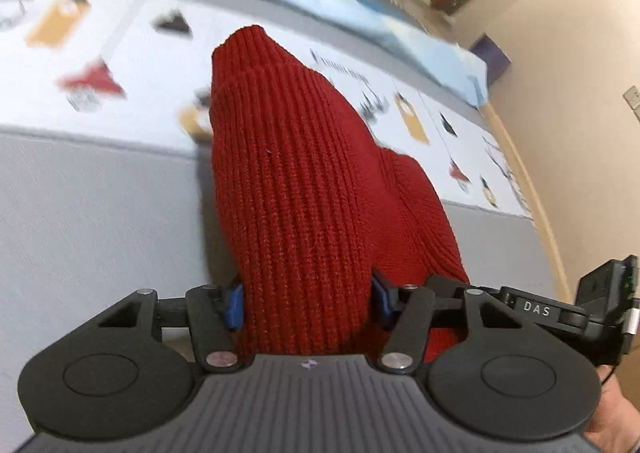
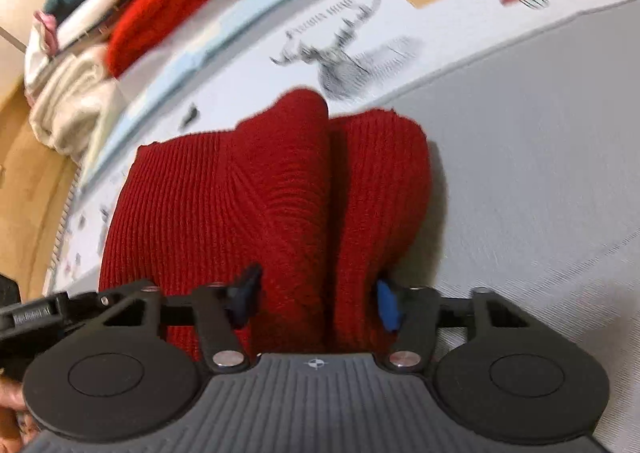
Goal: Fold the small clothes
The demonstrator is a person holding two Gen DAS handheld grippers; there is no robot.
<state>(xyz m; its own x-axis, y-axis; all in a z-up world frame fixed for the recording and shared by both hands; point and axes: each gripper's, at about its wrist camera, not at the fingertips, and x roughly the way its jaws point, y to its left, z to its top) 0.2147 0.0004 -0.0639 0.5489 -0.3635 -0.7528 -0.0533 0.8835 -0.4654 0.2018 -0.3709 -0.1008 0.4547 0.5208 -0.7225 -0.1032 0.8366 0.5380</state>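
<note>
The red knit garment (image 1: 292, 189) lies bunched on a grey surface (image 1: 92, 213) by a printed white sheet (image 2: 400, 25) — left hand-held gripper (image 1: 307, 303) and right hand-held gripper (image 2: 318, 303) each clamp a fold of it.

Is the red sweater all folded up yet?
Not yet. The red sweater already looks doubled over. Both the left gripper and right gripper have bunched knit between their pads, seemingly mid-fold. Laying it flat and neat on the grey bedding is left.
</note>
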